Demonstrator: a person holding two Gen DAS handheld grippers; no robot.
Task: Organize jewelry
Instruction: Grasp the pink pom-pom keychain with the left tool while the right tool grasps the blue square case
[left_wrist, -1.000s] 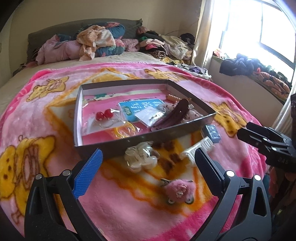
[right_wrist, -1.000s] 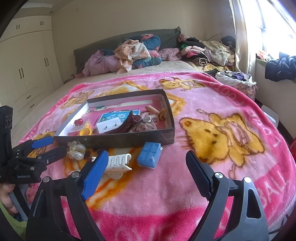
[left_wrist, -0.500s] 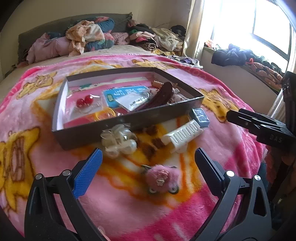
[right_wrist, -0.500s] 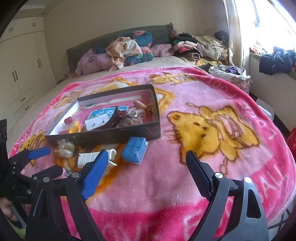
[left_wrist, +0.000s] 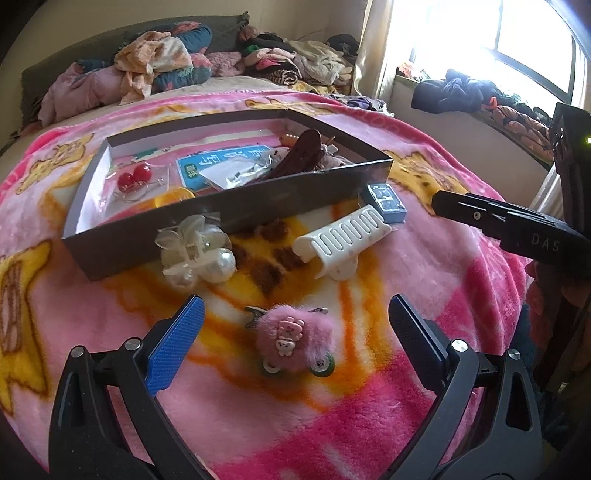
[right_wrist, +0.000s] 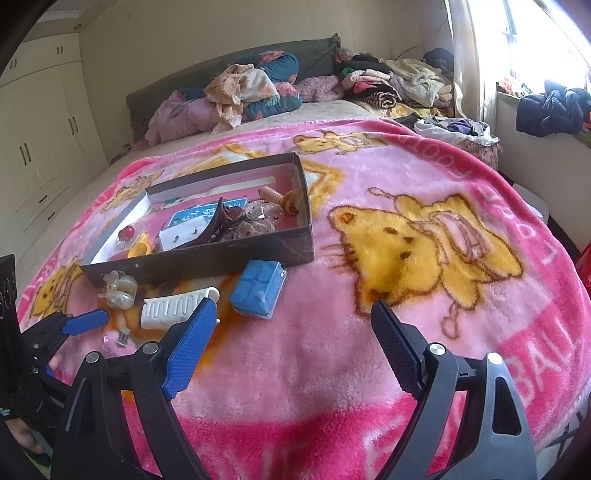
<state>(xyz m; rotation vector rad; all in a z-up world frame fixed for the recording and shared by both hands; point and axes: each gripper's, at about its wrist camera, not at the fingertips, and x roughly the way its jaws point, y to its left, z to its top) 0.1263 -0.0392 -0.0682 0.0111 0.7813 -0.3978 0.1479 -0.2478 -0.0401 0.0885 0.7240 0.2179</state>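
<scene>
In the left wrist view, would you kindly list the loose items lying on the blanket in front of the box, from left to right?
Translucent white pearl-flower hair clip → fluffy pink pom-pom hair clip → white ribbed plastic claw clip → small blue rectangular case.

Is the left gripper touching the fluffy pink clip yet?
Apart. In the left wrist view the left gripper is wide open, and blanket shows between each finger and the fluffy pink clip.

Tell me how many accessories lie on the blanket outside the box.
4: pearl flower clip against the box front, white claw clip, blue case at its corner, pink fluffy clip nearest.
</scene>
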